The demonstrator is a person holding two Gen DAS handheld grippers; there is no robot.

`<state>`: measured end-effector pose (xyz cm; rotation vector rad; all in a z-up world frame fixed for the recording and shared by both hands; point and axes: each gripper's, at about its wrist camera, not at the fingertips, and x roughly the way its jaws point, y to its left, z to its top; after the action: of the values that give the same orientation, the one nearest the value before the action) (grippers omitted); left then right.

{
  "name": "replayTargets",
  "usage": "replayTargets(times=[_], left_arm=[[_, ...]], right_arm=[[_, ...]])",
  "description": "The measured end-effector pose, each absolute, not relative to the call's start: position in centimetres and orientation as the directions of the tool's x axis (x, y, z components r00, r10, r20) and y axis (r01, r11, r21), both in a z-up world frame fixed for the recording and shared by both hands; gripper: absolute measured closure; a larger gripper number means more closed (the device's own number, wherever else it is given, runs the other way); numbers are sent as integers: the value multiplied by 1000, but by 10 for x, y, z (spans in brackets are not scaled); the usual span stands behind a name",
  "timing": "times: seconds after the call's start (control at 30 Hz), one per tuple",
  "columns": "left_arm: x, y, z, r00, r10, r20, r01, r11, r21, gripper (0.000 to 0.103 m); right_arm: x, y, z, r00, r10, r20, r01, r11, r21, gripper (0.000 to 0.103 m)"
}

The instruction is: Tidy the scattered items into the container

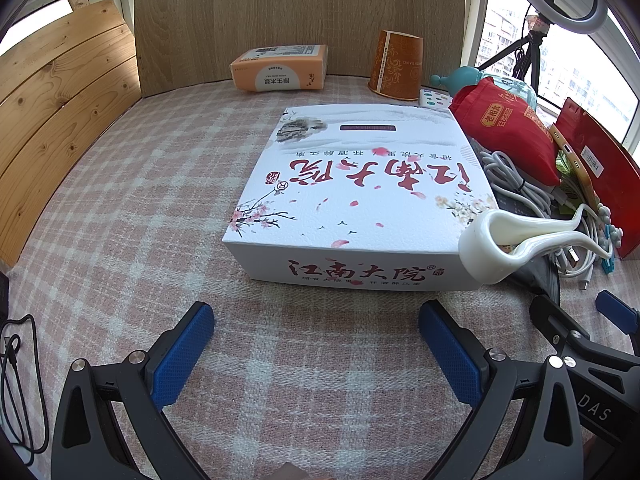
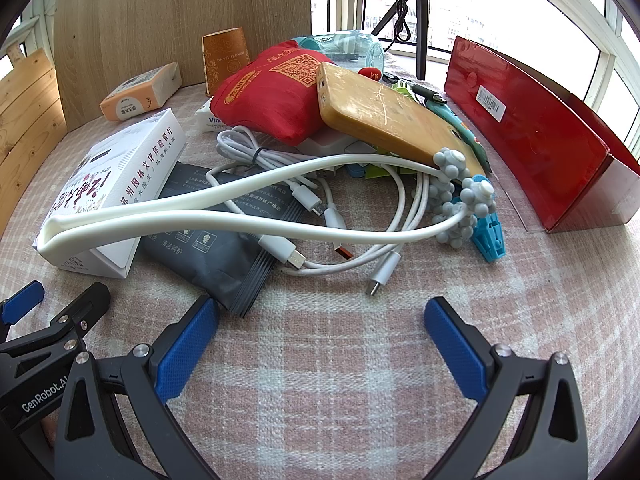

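Note:
A white printed box (image 1: 352, 200) lies shut on the checked cloth; it also shows in the right wrist view (image 2: 116, 184). A white massager (image 2: 240, 216) with grey knobbed rollers rests its bend on the box corner, over a heap: white cables (image 2: 332, 216), a dark grey packet (image 2: 224, 240), a red pouch (image 2: 272, 100), a tan phone (image 2: 384, 116), a blue clip (image 2: 488, 236). A red open box (image 2: 532, 136) stands at the right. My left gripper (image 1: 316, 344) is open and empty before the white box. My right gripper (image 2: 320, 340) is open and empty before the heap.
A tissue pack (image 1: 280, 68) and an orange paper cup (image 1: 396, 66) stand at the back by a wooden panel (image 1: 300, 12). A teal bottle (image 2: 340, 46) lies behind the pouch. A tripod (image 2: 420, 20) stands by the window. Wooden slats (image 1: 60, 112) border the left.

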<state>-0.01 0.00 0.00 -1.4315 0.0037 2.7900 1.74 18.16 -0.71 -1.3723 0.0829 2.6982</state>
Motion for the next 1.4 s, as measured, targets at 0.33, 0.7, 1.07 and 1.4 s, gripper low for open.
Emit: replayTargets(times=[0.33,0.7,1.07,1.4], left_arm=[[-4,1,1,-583,2,-812,-6,-1000,1,0],[0,0,0,-573,11,-819,-23,-1000,3,0],[-4,-1,-1,-565,15,-825,-28,-1000,1,0],[13,-6,26,-518,15,-855,29,-999,-35,6]], right_arm=[[17,181,-6,-584,75,-808,-126,-992,-2,0],[15,180,-5,-554,55,-830,-91,-996,-6,0],[10,183,-5,-536,51,-843,-88,-996,-4,0],[11,185,0,-447,27,-894,-59,-998,0,0]])
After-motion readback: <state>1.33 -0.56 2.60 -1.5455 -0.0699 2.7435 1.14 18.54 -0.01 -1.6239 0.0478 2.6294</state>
